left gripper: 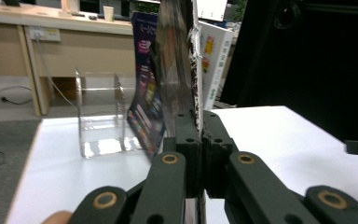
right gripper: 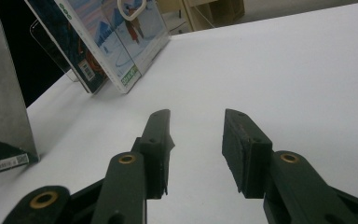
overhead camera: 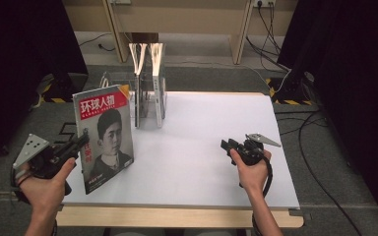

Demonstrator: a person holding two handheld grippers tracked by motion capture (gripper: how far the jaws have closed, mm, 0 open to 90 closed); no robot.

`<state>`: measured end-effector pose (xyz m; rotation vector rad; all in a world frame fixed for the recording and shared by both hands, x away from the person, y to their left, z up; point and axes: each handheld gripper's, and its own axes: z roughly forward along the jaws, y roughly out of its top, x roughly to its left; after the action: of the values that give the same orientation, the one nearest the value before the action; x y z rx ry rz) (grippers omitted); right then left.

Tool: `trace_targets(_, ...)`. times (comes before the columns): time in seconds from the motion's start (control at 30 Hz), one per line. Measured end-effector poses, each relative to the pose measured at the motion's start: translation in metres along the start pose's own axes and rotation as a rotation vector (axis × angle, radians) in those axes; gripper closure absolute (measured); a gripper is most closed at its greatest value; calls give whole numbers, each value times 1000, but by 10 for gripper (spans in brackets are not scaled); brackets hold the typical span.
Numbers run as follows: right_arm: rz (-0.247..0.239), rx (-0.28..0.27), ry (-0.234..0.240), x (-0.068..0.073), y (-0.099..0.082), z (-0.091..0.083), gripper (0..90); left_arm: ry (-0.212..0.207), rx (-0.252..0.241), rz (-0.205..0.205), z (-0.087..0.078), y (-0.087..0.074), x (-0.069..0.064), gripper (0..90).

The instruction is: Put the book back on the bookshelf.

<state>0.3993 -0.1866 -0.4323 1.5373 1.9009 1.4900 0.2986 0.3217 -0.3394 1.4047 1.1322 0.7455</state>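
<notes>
Smooth white table point(overhead camera: 202, 162), glossy flat magazine point(overhead camera: 106, 135)

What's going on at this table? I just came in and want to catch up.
A person is working with handheld tongs in each hand. The left tongs are shut on the edge of a magazine with a red title banner and a portrait on its cover, holding it upright on the white table. The right tongs hang open above bare tabletop, gripping nothing. Other magazines stand in a clear acrylic rack at the table's far edge.
</notes>
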Motion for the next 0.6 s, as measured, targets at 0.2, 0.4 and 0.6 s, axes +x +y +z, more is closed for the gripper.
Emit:
trace_targets(0.2,-1,0,-9,-5,-1,-1,623,37,-12,-10,10,6,15,869)
trace_targets(0.4,6,0,-13,-7,-2,-3,623,88,-34,-9,27,14,33,869)
trace_targets(0.6,5,0,-19,-11,-4,-4,623,112,-55,-18,44,20,42,869)
